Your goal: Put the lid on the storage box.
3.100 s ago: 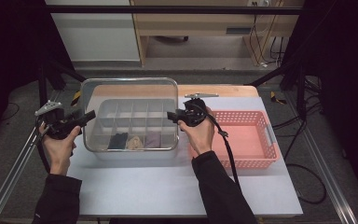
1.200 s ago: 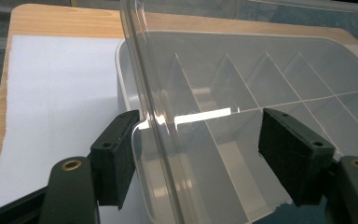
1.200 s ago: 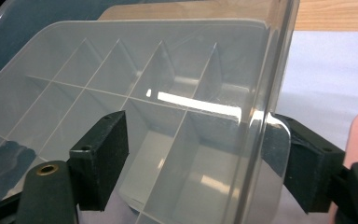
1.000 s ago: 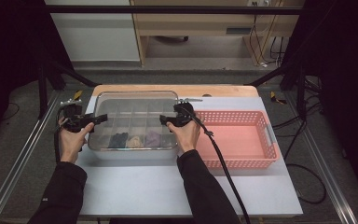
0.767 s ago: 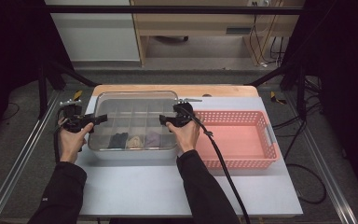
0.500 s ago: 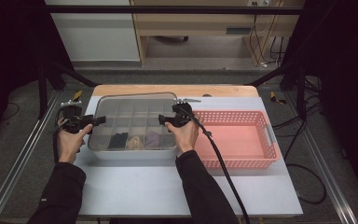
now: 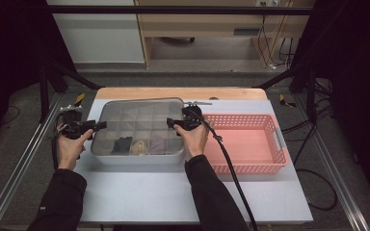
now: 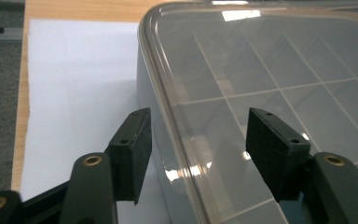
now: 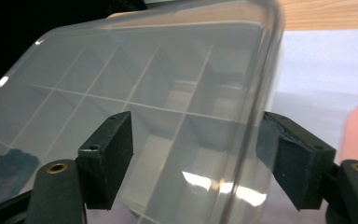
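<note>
Clearly, from the high view, we have the clear divided box [image 7: 137, 129] sitting on the white table [image 7: 173, 192], just beside the pink basket [image 7: 250, 144] at its right. Our left gripper [image 7: 96, 126] meets the box's left edge and our right gripper [image 7: 171, 124] its right edge, one hand on each side. A few small items [image 7: 137, 144] lie in the near compartments. If we lift unevenly from here, we judge the box could tilt and those pieces could slide over their dividers or spill.

Along the left gripper view, the left gripper [image 8: 196, 135] stands with its jaws apart, straddling the rounded rim of the box [image 8: 261, 70]: one pad outside the wall, the other over the transparent top. Nothing is clamped. The rim is smooth and glossy, so a shallow bite near the corner would likely slip off as the weight comes on.

Along the right gripper view, the right gripper [image 9: 196, 154] is likewise spread, one pad over the compartments and the other outside the wall of the box [image 9: 144, 70]. We cannot tell whether the clear top is a loose lid or fixed; if it is loose, closing on it alone might raise the lid and leave the tray behind. Closing one side before the other could also shove the box sideways into the basket.
</note>
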The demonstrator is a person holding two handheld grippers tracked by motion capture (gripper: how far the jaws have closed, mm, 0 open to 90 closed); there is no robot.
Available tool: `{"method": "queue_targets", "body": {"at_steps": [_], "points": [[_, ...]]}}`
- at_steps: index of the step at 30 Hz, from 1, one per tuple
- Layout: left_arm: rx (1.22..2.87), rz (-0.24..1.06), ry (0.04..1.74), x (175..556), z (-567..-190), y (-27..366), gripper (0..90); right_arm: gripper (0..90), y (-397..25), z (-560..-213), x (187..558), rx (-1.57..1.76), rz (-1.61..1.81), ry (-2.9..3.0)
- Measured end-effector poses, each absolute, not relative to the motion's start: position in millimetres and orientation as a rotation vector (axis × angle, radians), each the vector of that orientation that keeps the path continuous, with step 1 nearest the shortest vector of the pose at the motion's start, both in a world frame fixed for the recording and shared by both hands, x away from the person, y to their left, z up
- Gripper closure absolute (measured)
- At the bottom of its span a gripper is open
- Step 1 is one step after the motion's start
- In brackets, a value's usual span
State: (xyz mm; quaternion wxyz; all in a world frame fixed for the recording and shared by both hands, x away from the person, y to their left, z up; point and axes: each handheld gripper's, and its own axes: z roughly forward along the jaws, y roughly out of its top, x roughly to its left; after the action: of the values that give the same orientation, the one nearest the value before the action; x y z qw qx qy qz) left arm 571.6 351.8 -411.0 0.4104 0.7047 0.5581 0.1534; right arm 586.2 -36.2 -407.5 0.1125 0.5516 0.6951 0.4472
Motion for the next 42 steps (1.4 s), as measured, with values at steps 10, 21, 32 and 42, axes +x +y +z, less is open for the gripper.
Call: {"method": "queue_targets", "body": {"at_steps": [10,21,32,42], "points": [[1.771,0.385,1.414,569.7,-411.4,352.1,43.0,31.3,-44.2,-403.0,577.9,1.614,1.268,2.037],[1.747,0.406,1.357,554.2,-397.8,349.9,40.8,32.9,-52.0,-400.6,572.3,1.609,1.284,2.032],[1.756,0.424,1.200,503.7,-382.2,332.7,40.2,46.0,-86.7,-378.2,539.0,1.448,1.345,2.037],[1.780,0.457,1.110,457.0,-386.6,322.0,37.1,33.3,-131.5,-376.9,494.0,1.309,1.283,2.110]]}}
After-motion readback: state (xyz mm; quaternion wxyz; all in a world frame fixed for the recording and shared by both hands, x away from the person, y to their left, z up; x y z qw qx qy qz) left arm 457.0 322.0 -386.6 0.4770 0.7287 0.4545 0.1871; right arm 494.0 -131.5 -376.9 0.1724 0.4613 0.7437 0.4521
